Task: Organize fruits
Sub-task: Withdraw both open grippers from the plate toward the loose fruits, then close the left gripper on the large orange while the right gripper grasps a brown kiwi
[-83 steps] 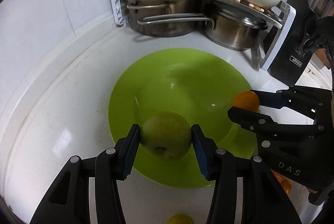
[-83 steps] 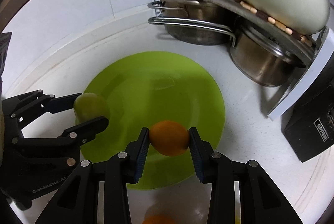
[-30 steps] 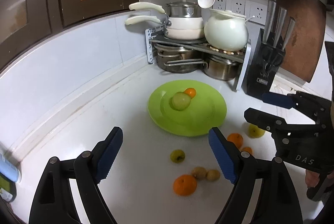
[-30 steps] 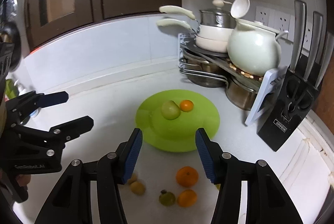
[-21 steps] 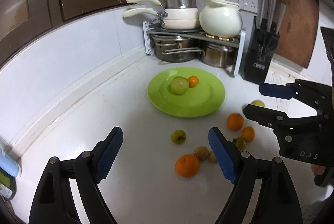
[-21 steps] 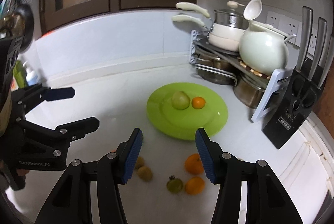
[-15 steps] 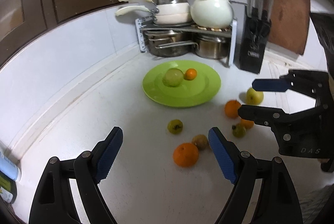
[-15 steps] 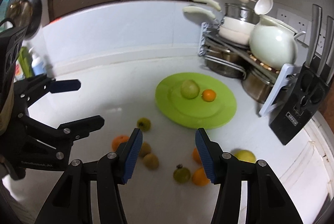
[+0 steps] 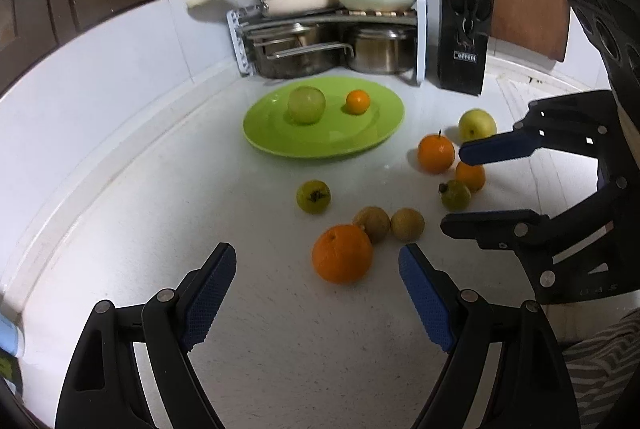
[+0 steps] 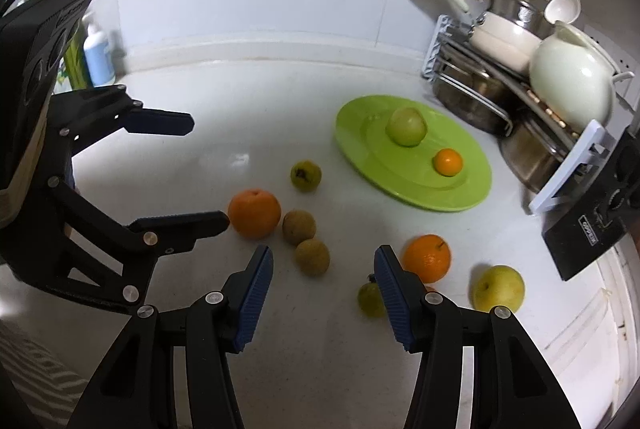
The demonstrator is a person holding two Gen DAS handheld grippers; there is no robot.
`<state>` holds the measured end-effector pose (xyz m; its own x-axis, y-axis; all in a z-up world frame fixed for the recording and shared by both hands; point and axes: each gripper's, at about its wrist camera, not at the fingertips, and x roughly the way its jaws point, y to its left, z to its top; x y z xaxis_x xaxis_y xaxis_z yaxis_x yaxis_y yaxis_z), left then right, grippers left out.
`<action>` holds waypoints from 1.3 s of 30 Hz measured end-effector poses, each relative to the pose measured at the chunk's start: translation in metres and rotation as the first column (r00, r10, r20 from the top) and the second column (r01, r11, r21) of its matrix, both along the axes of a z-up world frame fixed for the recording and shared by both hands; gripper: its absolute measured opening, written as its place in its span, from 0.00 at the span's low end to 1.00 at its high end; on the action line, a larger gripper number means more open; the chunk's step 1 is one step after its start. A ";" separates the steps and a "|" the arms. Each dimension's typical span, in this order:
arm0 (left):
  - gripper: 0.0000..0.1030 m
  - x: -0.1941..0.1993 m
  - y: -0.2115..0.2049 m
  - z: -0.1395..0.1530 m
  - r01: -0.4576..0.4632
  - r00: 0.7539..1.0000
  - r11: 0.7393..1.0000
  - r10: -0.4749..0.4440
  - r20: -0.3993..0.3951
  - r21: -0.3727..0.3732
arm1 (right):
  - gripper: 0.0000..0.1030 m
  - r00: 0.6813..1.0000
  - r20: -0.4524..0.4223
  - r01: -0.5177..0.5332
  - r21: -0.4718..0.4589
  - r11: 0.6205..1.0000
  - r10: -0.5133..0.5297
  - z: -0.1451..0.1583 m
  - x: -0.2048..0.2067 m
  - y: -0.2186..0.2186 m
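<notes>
Both grippers hang above the white tabletop (image 9: pixel 120 213) with jaws wide and holding nothing. In the left wrist view, the left gripper (image 9: pixel 316 269) has a large orange (image 9: pixel 342 253) between its fingertips' line, just at 12 o'clock. The green plate (image 9: pixel 360 141) lies farther at 12 o'clock, carrying a green apple (image 9: pixel 306 105) and a small orange (image 9: pixel 357 102). The right gripper (image 10: pixel 323 281) faces loose fruit: two brown kiwis (image 10: pixel 306 241), an orange (image 10: pixel 426 257) and a yellow apple (image 10: pixel 498 289) at 2 o'clock.

Left gripper (image 9: pixel 316 269) gapes wide above a large orange (image 9: pixel 342 253), apparently not touching it.
</notes>
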<state>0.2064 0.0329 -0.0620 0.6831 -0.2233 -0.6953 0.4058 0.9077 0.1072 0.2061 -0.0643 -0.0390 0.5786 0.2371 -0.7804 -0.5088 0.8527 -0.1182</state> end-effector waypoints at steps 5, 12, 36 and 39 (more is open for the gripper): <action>0.77 0.008 -0.001 -0.013 0.025 0.999 1.000 -0.025 -0.046 -0.008 | 0.51 0.999 -0.038 -0.015 0.004 1.000 0.015 -0.011 0.008 0.001; 0.69 0.020 -0.003 -0.022 0.035 0.995 0.999 -0.039 -0.092 -0.038 | 0.46 0.996 -0.082 -0.035 0.015 0.999 0.036 -0.023 0.019 0.000; 0.41 0.033 -0.005 -0.032 -0.001 0.985 0.994 -0.018 -0.172 -0.112 | 0.30 0.982 -0.182 -0.041 0.083 0.996 0.055 -0.046 0.038 0.002; 0.41 0.032 -0.006 -0.033 -0.007 0.985 0.994 -0.012 -0.169 -0.110 | 0.27 0.982 -0.185 -0.032 0.086 0.996 0.047 -0.048 0.039 0.001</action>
<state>0.2385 0.0272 -0.0947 0.5568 -0.3061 -0.7722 0.4121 0.9089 -0.0632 0.2451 -0.0630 -0.0866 0.4132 0.3251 -0.8507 -0.5487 0.8344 0.0524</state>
